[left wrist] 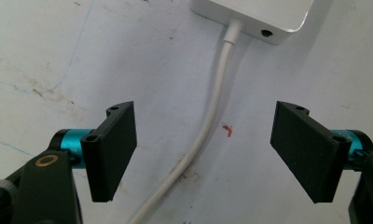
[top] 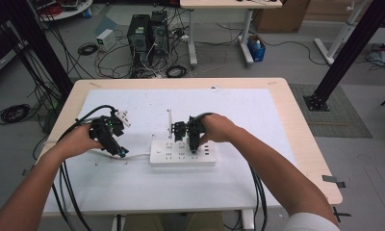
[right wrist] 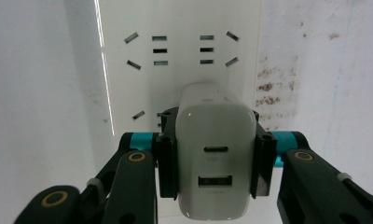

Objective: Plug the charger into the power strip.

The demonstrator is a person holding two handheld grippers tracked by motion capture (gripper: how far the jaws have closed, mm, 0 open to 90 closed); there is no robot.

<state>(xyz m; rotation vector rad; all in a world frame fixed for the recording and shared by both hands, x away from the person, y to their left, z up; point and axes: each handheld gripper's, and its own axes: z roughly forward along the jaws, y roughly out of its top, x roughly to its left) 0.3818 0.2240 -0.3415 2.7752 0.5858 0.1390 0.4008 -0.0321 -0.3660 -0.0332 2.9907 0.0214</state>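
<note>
A white power strip point(top: 182, 153) lies mid-table on the white mat, its sockets point(right wrist: 180, 49) facing up. My right gripper point(right wrist: 215, 161) is shut on a white USB charger point(right wrist: 216, 158), held right over the strip's socket face; its two ports face the camera. In the high view the right gripper point(top: 193, 139) stands on the strip's top. My left gripper point(left wrist: 203, 149) is open just above the mat, its jaws straddling the strip's white cord point(left wrist: 212, 107) without touching it. The strip's end point(left wrist: 259, 16) shows at the top of that view. The left gripper point(top: 111, 137) is left of the strip.
A thin white stick-like piece point(top: 170, 120) lies just behind the strip. Black cables point(top: 68, 192) trail from both grippers over the table's near edge. The mat point(top: 253, 115) has bare room at right and back. Computers and wires sit on the floor beyond.
</note>
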